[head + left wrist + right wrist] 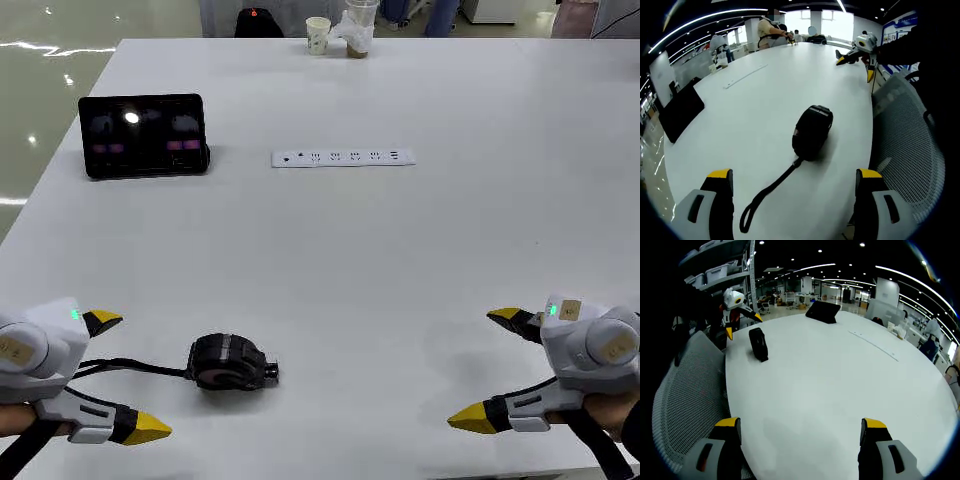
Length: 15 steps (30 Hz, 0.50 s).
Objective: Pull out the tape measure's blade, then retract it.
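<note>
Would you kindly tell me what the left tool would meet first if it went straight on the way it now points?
The left tool would probably meet the black strap lying between its open jaws first, then the tape measure just beyond; its height is hard to judge.

The left gripper and right gripper are facing each other, well apart, both gaping wide.

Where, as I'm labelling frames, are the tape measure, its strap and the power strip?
tape measure (228,361), head view, top of case.
strap (774,183), left gripper view, middle of cord.
power strip (342,157), head view, centre.
</note>
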{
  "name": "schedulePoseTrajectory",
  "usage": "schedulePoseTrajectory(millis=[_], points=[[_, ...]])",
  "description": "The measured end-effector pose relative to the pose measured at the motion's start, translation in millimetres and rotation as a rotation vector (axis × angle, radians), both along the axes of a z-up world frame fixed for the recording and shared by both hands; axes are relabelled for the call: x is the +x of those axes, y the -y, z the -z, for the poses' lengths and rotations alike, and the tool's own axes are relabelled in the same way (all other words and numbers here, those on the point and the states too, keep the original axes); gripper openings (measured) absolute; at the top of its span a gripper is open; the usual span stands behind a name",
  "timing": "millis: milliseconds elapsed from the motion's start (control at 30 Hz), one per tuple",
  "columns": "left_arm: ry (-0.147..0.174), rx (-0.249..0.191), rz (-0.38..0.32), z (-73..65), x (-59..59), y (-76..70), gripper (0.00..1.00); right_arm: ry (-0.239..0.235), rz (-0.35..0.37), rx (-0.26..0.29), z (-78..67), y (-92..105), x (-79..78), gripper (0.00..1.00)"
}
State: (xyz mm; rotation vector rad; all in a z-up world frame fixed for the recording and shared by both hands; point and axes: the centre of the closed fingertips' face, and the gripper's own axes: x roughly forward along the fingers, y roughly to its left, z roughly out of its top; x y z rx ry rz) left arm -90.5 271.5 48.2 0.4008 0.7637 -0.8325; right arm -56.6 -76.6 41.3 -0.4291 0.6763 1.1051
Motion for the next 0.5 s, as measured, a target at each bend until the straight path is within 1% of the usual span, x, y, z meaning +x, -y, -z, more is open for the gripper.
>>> schedulePoseTrajectory(millis=[100, 233, 300, 433, 500], points=[[0.007, 0.006, 0.026, -1.5, 4.9, 4.3, 0.99, -0.003, -0.017, -0.005, 1.0, -7.0, 1.4, 0.99], [0.031, 0.017, 0.086, -5.5, 11.1, 13.3, 0.99, -0.003, -0.037, -0.001, -1.5, -18.1, 4.1, 0.99], [0.043, 0.032, 0.111, -6.4, 15.4, 15.6, 0.99, -0.001, -0.065, -0.012, -1.4, -23.0, 3.5, 0.99], [0.046, 0.03, 0.134, -10.2, 22.0, 20.9, 0.99, 0.001, -0.102, -0.024, -2.9, -29.5, 5.1, 0.99], [0.05, 0.034, 0.153, -11.4, 25.5, 24.2, 0.99, 0.005, -0.113, -0.024, -6.2, -33.3, 6.6, 0.99]])
